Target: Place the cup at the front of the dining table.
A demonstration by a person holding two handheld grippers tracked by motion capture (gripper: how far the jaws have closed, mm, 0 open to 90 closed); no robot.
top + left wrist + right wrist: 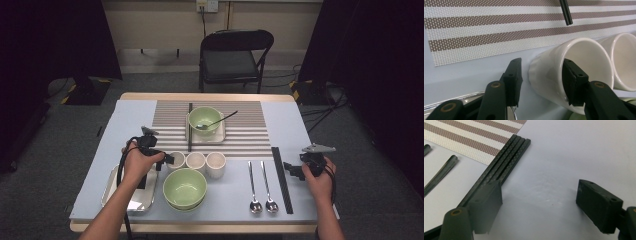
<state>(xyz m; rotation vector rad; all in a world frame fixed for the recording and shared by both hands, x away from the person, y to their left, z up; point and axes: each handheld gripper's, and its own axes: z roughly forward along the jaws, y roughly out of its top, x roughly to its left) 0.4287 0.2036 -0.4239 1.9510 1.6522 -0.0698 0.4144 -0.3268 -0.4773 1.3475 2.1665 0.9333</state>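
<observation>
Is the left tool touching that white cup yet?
Touching, partly. In the left gripper view, the left tool straddles the wall of the white cup: one jaw sits inside, against the rim, while the outer jaw is apart from it, with table showing between.

Beyond the table a black folding chair stands on grey carpet, facing the table's far edge. Behind it runs a pale wall with a socket plate from which a cable drops to the floor. Dark curtains hang at both sides. Black-and-yellow stand bases sit on the floor at left and right, apparently with loose cables trailing near the right one.
</observation>
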